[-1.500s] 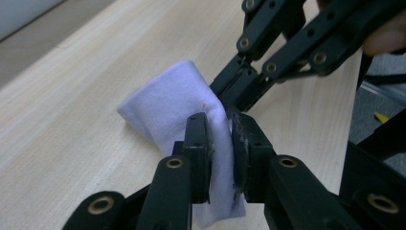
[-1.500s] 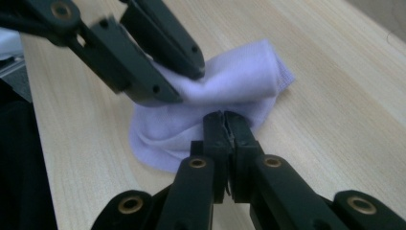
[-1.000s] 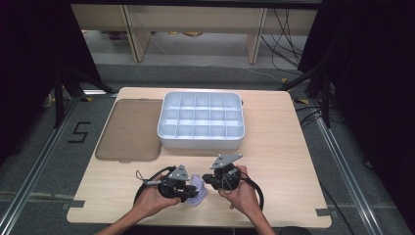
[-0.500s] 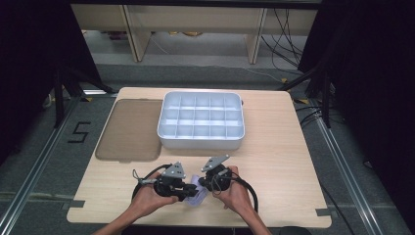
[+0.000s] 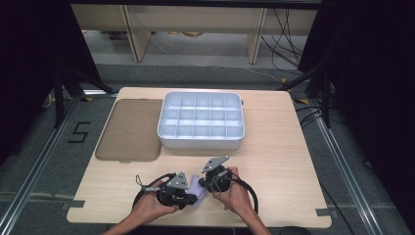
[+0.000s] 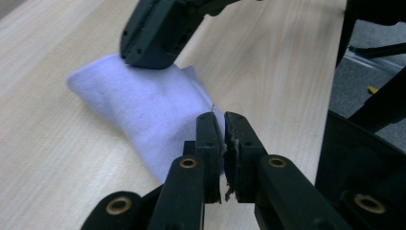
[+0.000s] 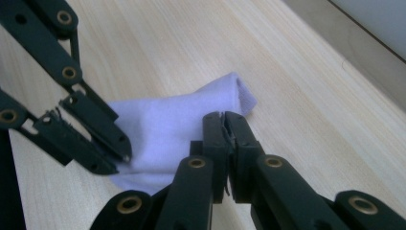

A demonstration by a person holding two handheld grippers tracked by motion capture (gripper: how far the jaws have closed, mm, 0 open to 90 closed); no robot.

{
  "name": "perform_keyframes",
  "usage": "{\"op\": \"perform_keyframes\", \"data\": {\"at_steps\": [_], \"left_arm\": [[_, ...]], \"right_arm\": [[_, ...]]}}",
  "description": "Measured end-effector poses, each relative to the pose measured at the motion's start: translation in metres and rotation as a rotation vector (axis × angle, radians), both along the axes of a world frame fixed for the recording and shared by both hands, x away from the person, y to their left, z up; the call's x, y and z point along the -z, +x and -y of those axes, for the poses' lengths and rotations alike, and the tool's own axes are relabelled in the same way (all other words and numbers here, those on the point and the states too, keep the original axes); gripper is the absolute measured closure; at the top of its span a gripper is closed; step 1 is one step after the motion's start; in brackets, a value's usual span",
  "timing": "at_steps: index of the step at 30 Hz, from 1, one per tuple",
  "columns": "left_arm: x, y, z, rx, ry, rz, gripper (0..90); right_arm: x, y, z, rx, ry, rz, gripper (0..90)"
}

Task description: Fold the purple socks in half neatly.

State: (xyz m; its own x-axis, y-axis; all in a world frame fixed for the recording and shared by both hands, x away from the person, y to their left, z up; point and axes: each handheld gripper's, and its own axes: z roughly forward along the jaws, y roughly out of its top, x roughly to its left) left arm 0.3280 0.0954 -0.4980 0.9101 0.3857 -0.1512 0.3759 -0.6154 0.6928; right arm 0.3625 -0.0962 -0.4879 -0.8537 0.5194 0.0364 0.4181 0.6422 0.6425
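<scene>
A pale lilac cloth [image 5: 196,189] lies bunched on the wooden table near its front edge, between my two hands. My left gripper [image 6: 224,117] is shut on one edge of the cloth [image 6: 143,110]; its jaws have just been closing with the fabric pinched between them. My right gripper [image 7: 223,117] is shut on the opposite end of the cloth [image 7: 172,124], a fold caught between its pads. In the high view the left gripper [image 5: 192,197] and right gripper [image 5: 201,184] point at each other over the cloth. Each gripper view also shows the other gripper on the fabric.
A white tray [image 5: 200,140] divided into several empty compartments stands mid-table beyond the hands. A flat brown lid [image 5: 128,129] lies to its left. Bare wood [image 5: 284,161] stretches to the right of the hands, and the table's front edge runs just under the wrists.
Both hands have drawn slightly closer together and toward the table's front edge, with the cloth staying between them.
</scene>
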Motion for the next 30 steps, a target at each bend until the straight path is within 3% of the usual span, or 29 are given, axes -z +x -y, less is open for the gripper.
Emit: {"op": "perform_keyframes", "data": {"at_steps": [1,2,7,11,14,16,17,22,25,26,30], "left_arm": [[0.002,-0.001,0.0,-0.017,-0.017,-0.019,84.6],[0.002,-0.001,0.0,-0.017,-0.017,-0.019,84.7],[0.001,0.002,-0.006,-0.037,-0.018,-0.014,84.4],[0.002,0.004,-0.01,-0.06,-0.021,-0.015,83.8],[0.001,0.005,-0.011,-0.046,-0.017,-0.002,83.4],[0.002,0.006,-0.012,-0.063,-0.017,-0.009,83.3],[0.002,0.008,-0.013,-0.065,-0.021,-0.011,83.3],[0.002,0.01,-0.014,-0.049,-0.009,-0.002,83.4],[0.002,0.008,-0.013,-0.045,-0.002,0.009,83.4],[0.002,0.008,-0.012,-0.058,-0.005,-0.004,83.4],[0.002,0.01,-0.013,-0.043,-0.003,0.007,83.4]], "right_arm": [[-0.003,-0.002,0.0,0.019,-0.008,-0.039,88.2],[-0.002,-0.001,0.001,0.002,-0.006,-0.019,88.3],[-0.003,-0.005,0.002,0.02,-0.008,-0.04,88.2],[-0.004,-0.007,0.006,0.004,-0.011,-0.032,88.2],[-0.003,-0.011,0.006,0.015,-0.004,-0.033,88.2],[-0.004,-0.012,0.008,0.005,-0.013,-0.033,88.2],[-0.004,-0.014,0.008,0.008,-0.009,-0.059,88.2],[-0.008,-0.015,0.009,0.005,-0.001,-0.051,86.6],[-0.013,-0.012,0.012,0.038,0.041,-0.02,74.6],[-0.018,-0.006,0.017,0.044,0.074,-0.015,64.7],[-0.018,0.004,0.02,0.063,0.094,-0.041,57.5]]}}
